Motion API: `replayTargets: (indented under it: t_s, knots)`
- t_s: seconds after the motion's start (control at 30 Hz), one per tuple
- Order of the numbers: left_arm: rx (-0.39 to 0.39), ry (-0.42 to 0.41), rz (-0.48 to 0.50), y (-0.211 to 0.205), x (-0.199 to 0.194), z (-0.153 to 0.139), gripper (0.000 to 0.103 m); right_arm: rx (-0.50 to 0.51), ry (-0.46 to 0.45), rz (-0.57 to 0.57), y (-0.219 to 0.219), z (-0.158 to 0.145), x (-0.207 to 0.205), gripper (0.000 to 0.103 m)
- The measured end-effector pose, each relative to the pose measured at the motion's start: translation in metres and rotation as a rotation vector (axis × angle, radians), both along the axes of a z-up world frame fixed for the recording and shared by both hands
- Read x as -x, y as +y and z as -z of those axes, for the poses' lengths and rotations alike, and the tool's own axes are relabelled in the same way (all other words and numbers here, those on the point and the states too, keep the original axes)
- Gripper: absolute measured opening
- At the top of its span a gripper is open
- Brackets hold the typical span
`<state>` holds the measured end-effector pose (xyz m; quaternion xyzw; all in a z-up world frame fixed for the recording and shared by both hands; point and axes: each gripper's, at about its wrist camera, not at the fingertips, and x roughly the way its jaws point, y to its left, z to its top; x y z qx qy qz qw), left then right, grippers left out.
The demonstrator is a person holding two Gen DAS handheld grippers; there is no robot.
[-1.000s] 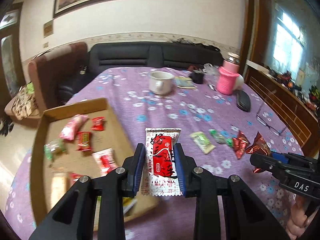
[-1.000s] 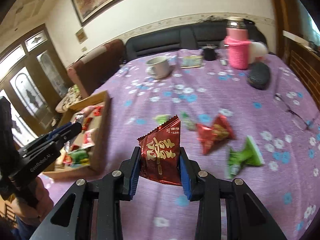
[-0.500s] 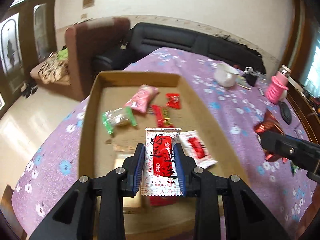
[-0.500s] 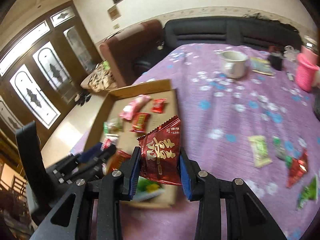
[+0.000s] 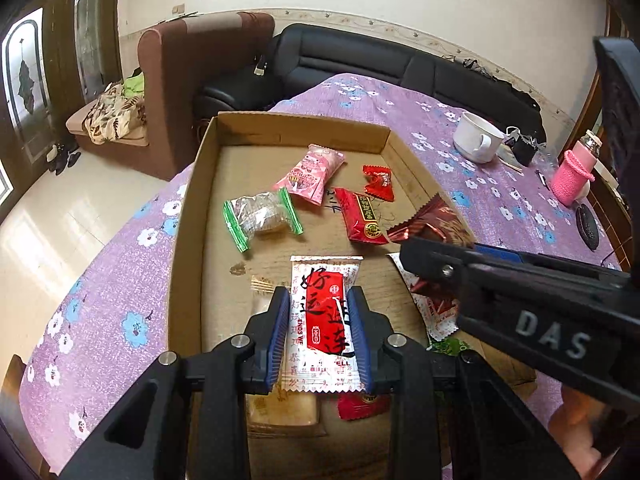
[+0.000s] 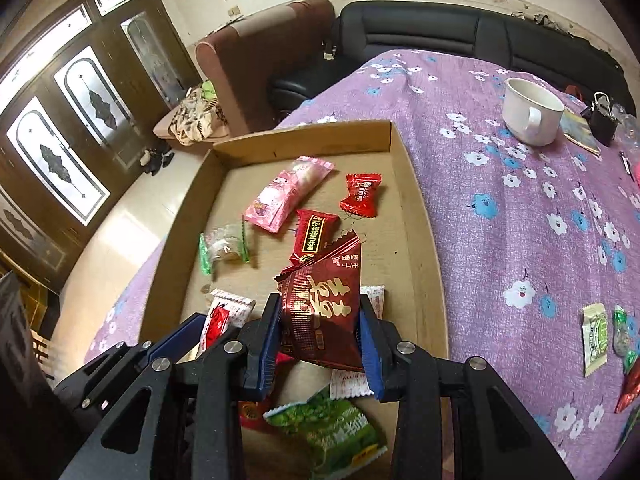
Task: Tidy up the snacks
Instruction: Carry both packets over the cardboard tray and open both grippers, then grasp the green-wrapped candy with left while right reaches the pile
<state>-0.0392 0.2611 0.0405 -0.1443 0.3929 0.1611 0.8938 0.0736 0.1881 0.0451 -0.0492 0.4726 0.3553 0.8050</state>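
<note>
Both grippers have swung from the purple flowered counter point(image 6: 520, 208) to above the shallow cardboard tray point(image 5: 304, 130). The left gripper point(image 5: 320, 334) clamps a flat white-and-red crimped packet point(image 5: 322, 320); the right gripper point(image 6: 320, 340) clamps a glossy dark-red foil packet point(image 6: 320, 316). The tray holds pink, green-edged and red wrappers. Only the right view shows a crinkled green bag point(image 6: 332, 428).

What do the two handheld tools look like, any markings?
Both are matte black plastic frames with cut-out triangular arms, silver screw heads and blue ribbed pads lining the fingers. The right tool carries raised grey letters "DAS" on its side. The left tool shows no marking in these views. No cables or sleeves visible.
</note>
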Motion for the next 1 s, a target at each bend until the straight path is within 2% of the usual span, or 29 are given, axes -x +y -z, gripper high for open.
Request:
replayTargets:
  t_s: [0.27, 0.53, 0.77, 1.0]
  knots:
    - [0.02, 0.004, -0.002, 0.003, -0.002, 0.003, 0.029, 0.01, 0.027, 0.002, 0.005, 0.008, -0.005, 0.041]
    - [0.011, -0.001, 0.018, -0.003, -0.002, -0.001, 0.037, -0.035, 0.012, 0.013, -0.01, -0.006, -0.003, 0.046]
    - [-0.002, -0.027, 0.023, -0.011, 0.004, -0.015, 0.037, -0.132, 0.018, 0.055, -0.052, -0.026, 0.0, 0.047]
    - [-0.029, -0.045, 0.064, -0.037, 0.004, -0.028, 0.038, -0.204, 0.033, 0.132, -0.123, -0.031, -0.004, 0.047]
